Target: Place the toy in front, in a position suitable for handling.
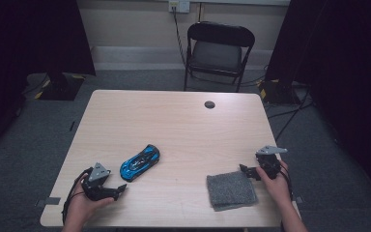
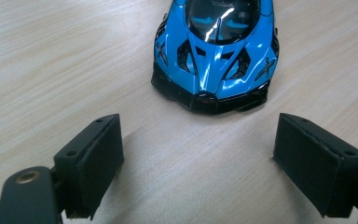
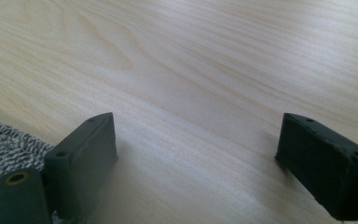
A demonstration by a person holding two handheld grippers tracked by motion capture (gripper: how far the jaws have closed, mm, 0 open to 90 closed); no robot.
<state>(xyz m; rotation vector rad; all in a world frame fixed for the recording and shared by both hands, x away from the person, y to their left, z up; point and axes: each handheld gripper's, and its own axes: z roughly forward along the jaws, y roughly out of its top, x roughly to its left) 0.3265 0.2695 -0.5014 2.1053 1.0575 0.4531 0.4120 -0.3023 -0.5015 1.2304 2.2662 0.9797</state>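
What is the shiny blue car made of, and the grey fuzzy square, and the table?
The toy car looks like glossy painted metal or hard plastic: bright light glints off its blue body. The cloth seems a soft woven or knitted fabric, matte, with speckled grey threads. The table looks like pale wood or wood-look laminate, smooth, with grain lines running along it.

Glossy blue toy car [image 2: 216, 51] — coarse grey cloth [image 1: 232, 190] — matt wood-grain table [image 1: 174, 121]
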